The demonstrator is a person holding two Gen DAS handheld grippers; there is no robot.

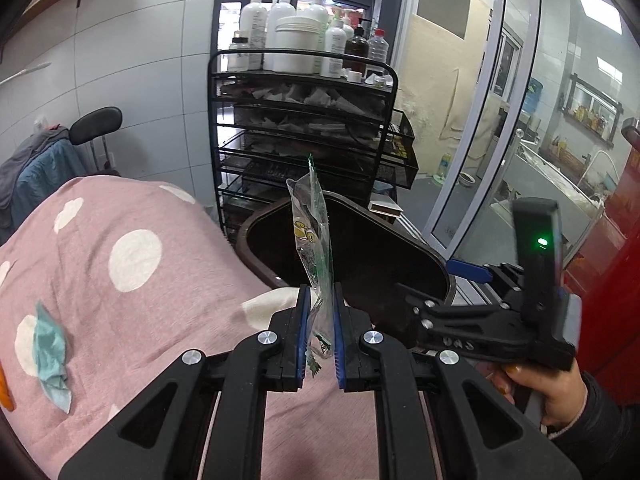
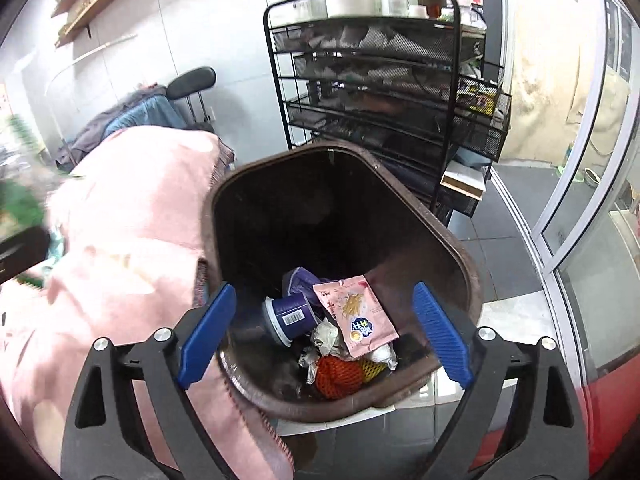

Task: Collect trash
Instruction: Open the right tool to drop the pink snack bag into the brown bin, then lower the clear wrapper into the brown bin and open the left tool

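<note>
Bin: we judge the brown trash bin (image 2: 424,216) at the bed's (image 1: 132,280) edge the drop target.
Right gripper (image 2: 324,332): jaws spread, empty, above the bin.
Left gripper (image 1: 321,338): jaws pinching our clear wrapper (image 1: 314,240).
Wrapper: long axis upright, tip toward the bin.
Next: carry it over, release.

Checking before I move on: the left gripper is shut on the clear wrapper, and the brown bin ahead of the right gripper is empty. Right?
Not quite. The brown bin is not empty: the right wrist view shows a pink snack packet, a blue cup and other rubbish inside. The left gripper is indeed shut on the clear wrapper.
</note>
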